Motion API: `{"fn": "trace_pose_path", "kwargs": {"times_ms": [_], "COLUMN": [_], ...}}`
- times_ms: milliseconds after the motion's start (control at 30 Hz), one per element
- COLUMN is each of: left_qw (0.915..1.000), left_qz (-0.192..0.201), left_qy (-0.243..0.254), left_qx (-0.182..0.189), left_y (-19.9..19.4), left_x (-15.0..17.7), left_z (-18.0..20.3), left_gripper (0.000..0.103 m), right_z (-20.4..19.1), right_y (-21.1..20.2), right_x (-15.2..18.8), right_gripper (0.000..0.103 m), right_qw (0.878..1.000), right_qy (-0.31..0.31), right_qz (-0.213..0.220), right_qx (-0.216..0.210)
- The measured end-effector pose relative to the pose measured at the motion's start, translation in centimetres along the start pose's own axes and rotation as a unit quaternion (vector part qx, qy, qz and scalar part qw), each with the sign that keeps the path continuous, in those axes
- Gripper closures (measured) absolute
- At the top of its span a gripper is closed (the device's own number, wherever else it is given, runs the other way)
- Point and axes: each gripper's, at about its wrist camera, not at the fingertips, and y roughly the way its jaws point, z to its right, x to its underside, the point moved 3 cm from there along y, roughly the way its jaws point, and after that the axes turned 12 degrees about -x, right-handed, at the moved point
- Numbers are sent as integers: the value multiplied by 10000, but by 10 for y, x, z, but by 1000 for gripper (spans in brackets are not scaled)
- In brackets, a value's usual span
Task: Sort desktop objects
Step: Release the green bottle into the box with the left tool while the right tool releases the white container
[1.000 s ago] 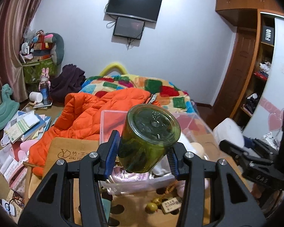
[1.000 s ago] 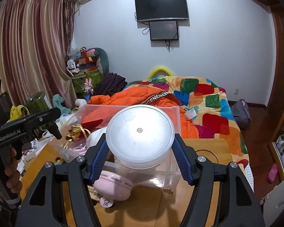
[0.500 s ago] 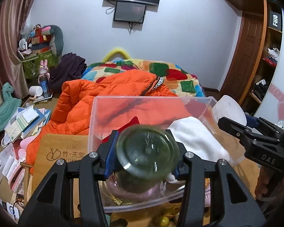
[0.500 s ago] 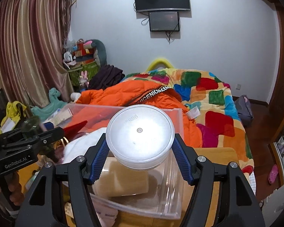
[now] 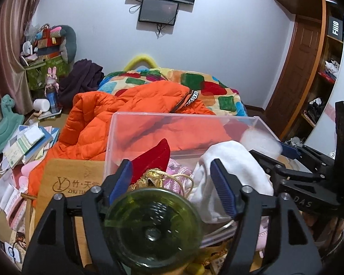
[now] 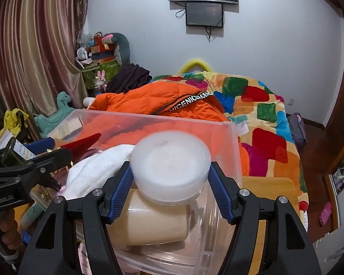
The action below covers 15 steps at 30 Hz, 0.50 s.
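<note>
glossy green glass jar (image 5: 152, 226), clear plastic bin (image 5: 149, 123)

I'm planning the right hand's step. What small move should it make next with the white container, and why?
Probably open the right gripper and let go: the white container it clamps already sits inside the clear bin, just above a beige cup.

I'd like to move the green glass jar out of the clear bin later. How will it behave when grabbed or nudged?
The green glass jar looks rigid and thick-walled, so probably heavy for its size and breakable if dropped. Its smooth, round glass is likely slippery and apt to roll on its side. The left gripper is opening, pads clear of it, above the clear bin.
</note>
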Motion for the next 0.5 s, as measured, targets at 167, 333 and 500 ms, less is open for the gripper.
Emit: {"fn": "trace_pose_path", "kwargs": {"times_ms": [167, 333, 500], "left_qw": [10000, 9998, 9991], "left_qz": [-28, -19, 89], "left_qy": [-13, -177, -359], "left_qx": [55, 123, 219], "left_y": [-9, -21, -41], "left_x": [0, 1, -1], "left_z": [3, -1, -9], "left_gripper": [7, 7, 6], "right_z": [-6, -15, -23], "right_y": [-7, -29, -60], "right_x": [2, 7, 7], "right_gripper": [33, 28, 16], "right_qw": [9997, 9980, 9965], "right_qy": [-126, -250, -126], "right_qz": [15, 159, 501], "right_qx": [201, 565, 658]}}
